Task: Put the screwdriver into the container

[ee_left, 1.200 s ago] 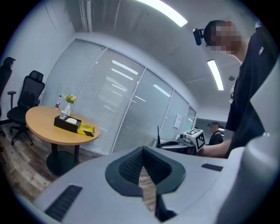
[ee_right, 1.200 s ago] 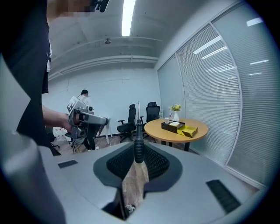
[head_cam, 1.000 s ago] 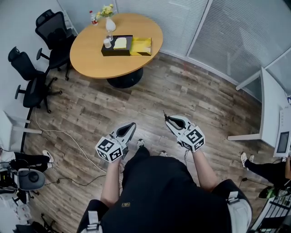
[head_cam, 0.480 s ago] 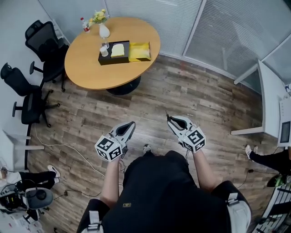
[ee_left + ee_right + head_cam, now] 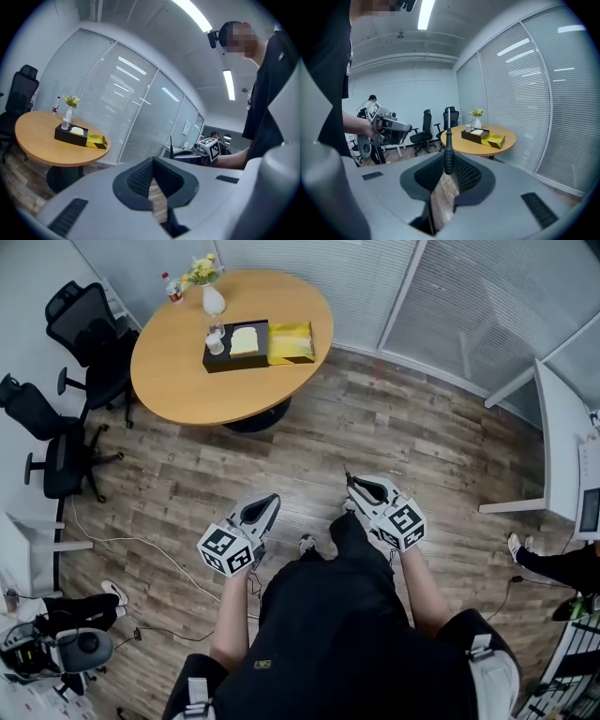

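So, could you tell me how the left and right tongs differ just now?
The right tongs are shut on a screwdriver, gripping its black handle with the shaft sticking out ahead; the left tongs are shut on nothing. In the head view the left tongs angle up and right, the right tongs up and left. Both are held over the wooden floor, short of the round table.

A round wooden table (image 5: 187,381) stands on the plank floor (image 5: 375,437). At its far edge there is a white vase with yellow flowers (image 5: 213,298), and a small bottle (image 5: 172,289) just beside it. 2 black office chairs (image 5: 84,320) stand left of the table. A white cable (image 5: 141,545) lies on the floor.
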{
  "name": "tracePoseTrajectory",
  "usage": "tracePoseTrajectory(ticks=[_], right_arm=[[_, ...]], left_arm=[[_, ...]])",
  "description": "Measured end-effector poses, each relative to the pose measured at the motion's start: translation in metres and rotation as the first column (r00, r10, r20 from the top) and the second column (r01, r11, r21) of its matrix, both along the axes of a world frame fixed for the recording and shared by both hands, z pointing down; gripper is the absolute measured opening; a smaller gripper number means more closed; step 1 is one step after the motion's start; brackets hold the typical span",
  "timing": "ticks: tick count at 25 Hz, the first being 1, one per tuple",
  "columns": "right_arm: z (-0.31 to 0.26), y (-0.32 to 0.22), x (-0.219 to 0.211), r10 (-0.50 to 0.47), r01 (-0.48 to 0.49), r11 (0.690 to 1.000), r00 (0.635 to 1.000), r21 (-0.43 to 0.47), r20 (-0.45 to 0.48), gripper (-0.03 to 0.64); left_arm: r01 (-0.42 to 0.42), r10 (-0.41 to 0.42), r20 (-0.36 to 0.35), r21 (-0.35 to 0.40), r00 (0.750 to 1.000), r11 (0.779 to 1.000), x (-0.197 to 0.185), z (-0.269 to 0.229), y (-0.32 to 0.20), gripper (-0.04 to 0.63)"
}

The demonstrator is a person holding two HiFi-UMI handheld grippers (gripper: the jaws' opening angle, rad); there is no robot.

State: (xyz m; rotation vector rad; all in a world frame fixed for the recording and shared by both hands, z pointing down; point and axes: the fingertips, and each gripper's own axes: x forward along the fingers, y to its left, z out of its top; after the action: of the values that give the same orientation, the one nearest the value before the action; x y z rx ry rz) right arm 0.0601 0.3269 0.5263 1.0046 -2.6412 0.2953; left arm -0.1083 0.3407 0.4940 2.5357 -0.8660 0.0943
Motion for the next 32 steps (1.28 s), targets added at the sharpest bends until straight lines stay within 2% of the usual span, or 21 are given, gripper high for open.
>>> tracePoseTrajectory(ticks=[12, 22, 32], right_arm=[[0.006, -0.074, 0.004, -0.087, 0.087, 0.996, 0.996, 0.001, 0.013, 0.061], [0.007, -0.148, 0.027, -0.177, 0.177, 0.984, 0.984, 0.000, 0.004, 0.061], [0.012, -0.190, 0.054, -0.225, 0.225, 0.974, 0.974, -0.005, 0.016, 0.061]], left_arm=[[0.105, -0.105, 0.023, -0.007, 0.994, 0.994, 0.003, 0.000, -0.046, 0.005], [0.173, -0.173, 0.021, -0.003, 0.985, 0.985, 0.037, -0.003, -0.115, 0.005], [0.209, -0.209, 0.043, -0.003, 0.977, 0.978, 0.070, -0.004, -0.156, 0.005]])
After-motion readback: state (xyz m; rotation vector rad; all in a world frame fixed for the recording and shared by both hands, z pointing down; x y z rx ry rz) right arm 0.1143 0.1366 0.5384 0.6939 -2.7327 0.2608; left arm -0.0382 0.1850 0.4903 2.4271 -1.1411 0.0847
